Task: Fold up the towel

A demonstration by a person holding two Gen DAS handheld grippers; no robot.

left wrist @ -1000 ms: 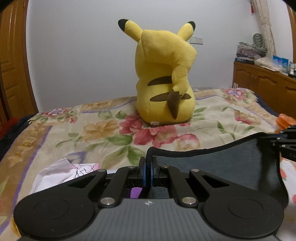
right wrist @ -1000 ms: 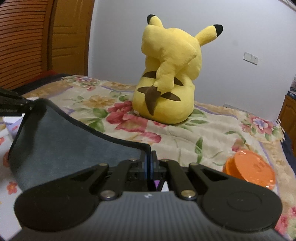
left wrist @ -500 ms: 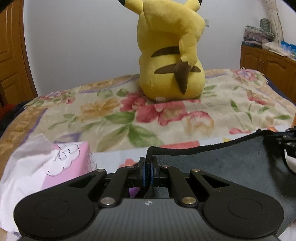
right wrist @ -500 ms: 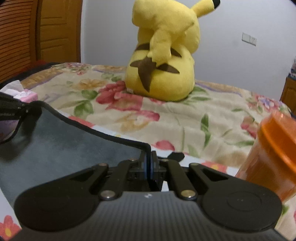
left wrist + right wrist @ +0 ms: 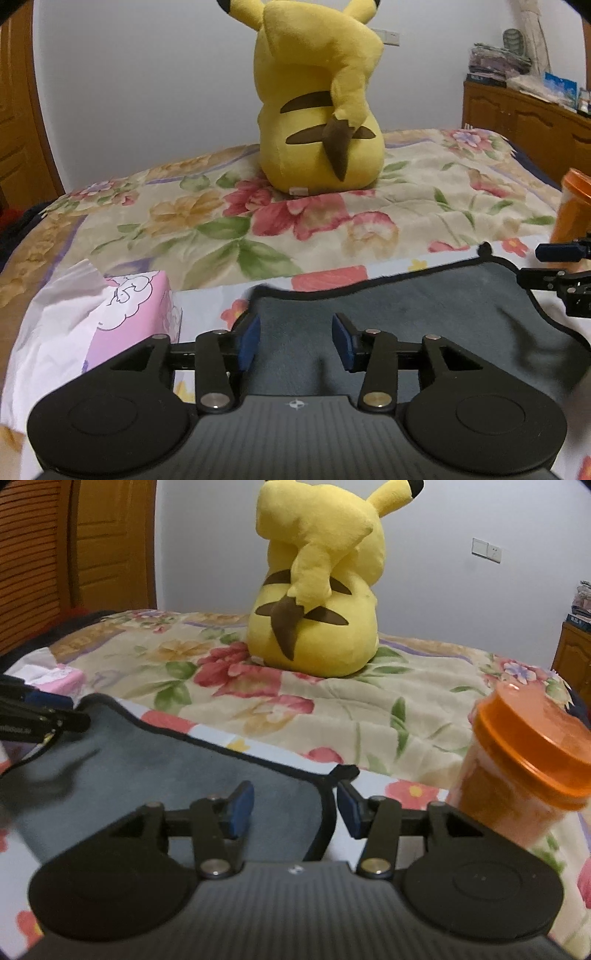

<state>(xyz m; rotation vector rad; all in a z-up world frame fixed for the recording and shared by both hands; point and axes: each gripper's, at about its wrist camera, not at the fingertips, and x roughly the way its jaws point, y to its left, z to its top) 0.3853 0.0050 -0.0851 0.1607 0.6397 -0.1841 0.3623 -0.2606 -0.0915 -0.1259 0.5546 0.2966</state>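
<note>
A dark grey towel [image 5: 424, 306] with a black hem lies on the flowered bedspread, its far edge rumpled; it also shows in the right wrist view [image 5: 155, 771]. My left gripper [image 5: 295, 341] is open over the towel's near left corner, jaws apart and empty. My right gripper [image 5: 294, 806] is open over the towel's near right corner, jaws apart and empty. Each gripper shows at the edge of the other's view: the right one [image 5: 561, 273] and the left one [image 5: 33, 720].
A big yellow plush toy [image 5: 317, 110] sits on the bed beyond the towel. A pink tissue box [image 5: 122, 314] stands left of the towel. An orange lidded jar [image 5: 524, 760] stands close to my right gripper. A wooden dresser [image 5: 528, 122] is at far right.
Both grippers came down toward the bed and opened, letting go of the towel corners. The towel now lies on the bedspread.
</note>
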